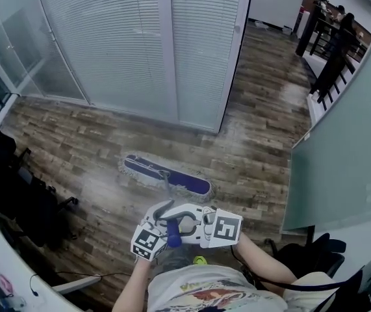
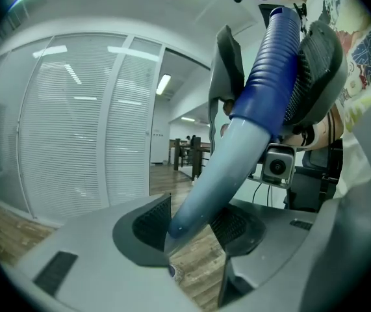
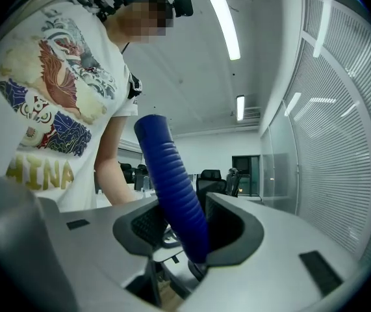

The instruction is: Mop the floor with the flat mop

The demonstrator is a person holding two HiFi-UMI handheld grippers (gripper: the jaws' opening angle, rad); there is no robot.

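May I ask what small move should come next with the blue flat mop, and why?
Probably sweep the blue flat mop head sideways over the wooden plank floor: left gripper and right gripper clamp its blue-gripped handle, pad flat down.

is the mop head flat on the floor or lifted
Flat: the mop head lies full length on the wood floor, no edge visibly raised.

This is an office. Glass partition walls (image 1: 127, 51) hung with white slatted blinds run along the far side. A wood-plank floor (image 1: 263, 155) leads to dark high tables (image 1: 321, 51) at the far right. Black swivel chairs (image 1: 16, 194) crowd the near left, and strip lights (image 3: 223, 19) line the ceiling.
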